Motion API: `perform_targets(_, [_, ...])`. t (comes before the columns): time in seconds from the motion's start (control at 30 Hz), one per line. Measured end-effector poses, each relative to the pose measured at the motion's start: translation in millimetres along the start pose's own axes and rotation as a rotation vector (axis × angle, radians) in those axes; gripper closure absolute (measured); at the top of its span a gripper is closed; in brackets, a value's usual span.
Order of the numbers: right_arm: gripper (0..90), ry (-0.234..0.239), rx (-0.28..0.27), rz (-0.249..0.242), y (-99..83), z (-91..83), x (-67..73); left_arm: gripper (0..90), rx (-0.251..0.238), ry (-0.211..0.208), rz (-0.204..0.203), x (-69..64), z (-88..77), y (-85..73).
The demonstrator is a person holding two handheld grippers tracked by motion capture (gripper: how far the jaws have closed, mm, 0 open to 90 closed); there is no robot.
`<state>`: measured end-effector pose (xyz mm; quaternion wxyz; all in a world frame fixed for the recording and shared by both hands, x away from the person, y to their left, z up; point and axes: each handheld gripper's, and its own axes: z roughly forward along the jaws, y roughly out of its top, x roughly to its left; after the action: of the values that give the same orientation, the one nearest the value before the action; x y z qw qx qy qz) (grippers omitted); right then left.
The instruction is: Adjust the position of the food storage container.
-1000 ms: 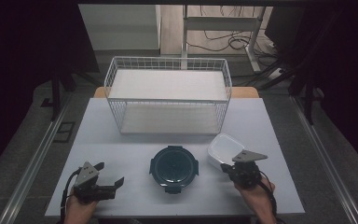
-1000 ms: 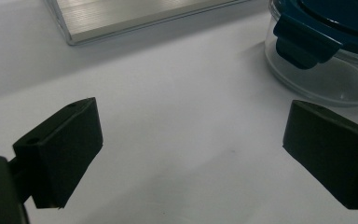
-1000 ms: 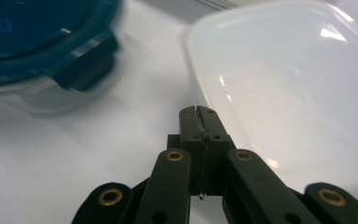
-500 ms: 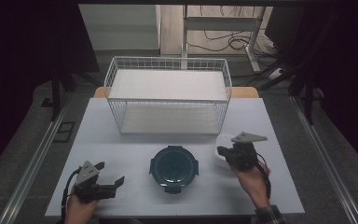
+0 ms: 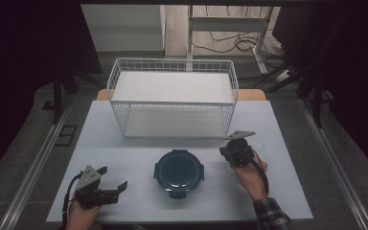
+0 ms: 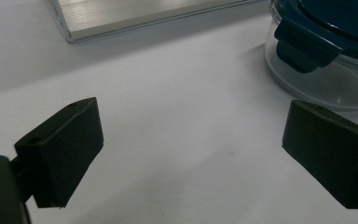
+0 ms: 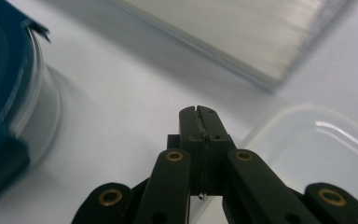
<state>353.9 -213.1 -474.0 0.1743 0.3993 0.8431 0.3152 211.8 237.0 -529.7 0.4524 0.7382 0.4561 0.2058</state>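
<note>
High view: right gripper [image 5: 236, 152] sits at the near-left edge of a clear plastic tub [image 5: 258, 148] on the white table [image 5: 124, 158], its body covering most of the tub; the placing suggests the tub is the thing being worked, probably for a nudge or a hold at its rim. The round glass container with the blue lid [image 5: 178, 170] stands at centre front, just left of that gripper and apart from it. The left gripper [image 5: 106, 188] rests low at the front left, well away from the tub, likely parked. The white wire basket [image 5: 172, 96] stands behind, open side up, a plausible destination. Left gripper view: jaws stand wide apart over bare table, nothing between them; the lidded container [image 6: 326, 51] lies ahead to the right. Right gripper view: jaws pressed together, tips meeting on nothing visible; the tub [image 7: 317, 154] lies just beside them on the right, contact not discernible.
</note>
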Motion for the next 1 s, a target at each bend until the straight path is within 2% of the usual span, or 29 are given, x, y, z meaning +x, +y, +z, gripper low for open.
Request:
perform_targets(0.27, [89.2,-0.075,-0.021,0.109,-46.5,-35.9,-37.5,4.7,0.011,-0.021,-0.029,-0.4,3.2,2.1])
perform_targets(0.37, [89.1,-0.072,-0.039,0.14,-55.3,-40.7,-43.2,3.6,0.029,-0.039,-0.029,-2.6,7.0,6.6])
perform_targets(0.43, [88.9,-0.071,-0.056,0.125,-54.1,-42.8,-39.0,3.8,0.036,-0.047,-0.027,-4.4,11.0,12.9])
perform_targets(0.5, [88.7,-0.051,-0.079,0.116,-50.0,-43.6,-31.8,12.8,0.037,-0.056,0.011,-6.8,16.0,20.8])
perform_targets(0.53, [88.3,-0.032,-0.09,0.114,-47.3,-42.9,-27.1,20.2,0.037,-0.054,0.024,-7.7,19.2,25.5])
perform_targets(0.63, [88.3,0.034,-0.11,0.09,-37.7,-35.6,-10.7,49.5,0.035,-0.121,0.02,-7.1,33.4,40.5])
perform_targets(0.67, [88.3,0.034,-0.11,0.09,-37.7,-35.6,-10.7,59.1,0.035,-0.121,0.02,-7.1,33.4,40.5])
perform_targets(0.7, [88.5,0.077,-0.111,0.068,-29.8,-27.4,2.2,66.7,0.044,-0.149,0.033,-9.2,47.1,51.3])
perform_targets(0.77, [88.8,0.129,-0.115,0.053,-21.2,-17.4,15.3,76.3,0.042,-0.164,0.056,-13.8,61.5,61.0])
perform_targets(0.83, [89.0,0.173,-0.112,0.041,-13.2,-6.4,27.6,82.0,0.042,-0.174,0.068,-18.0,75.0,68.2])
perform_targets(0.9, [89.0,0.185,-0.098,0.013,-6.9,4.2,37.9,84.3,0.055,-0.167,0.079,-20.6,86.0,70.9])
perform_targets(1.0, [89.0,0.209,-0.099,-0.007,-1.5,14.8,47.6,85.3,0.077,-0.195,0.073,-22.4,95.7,68.2])
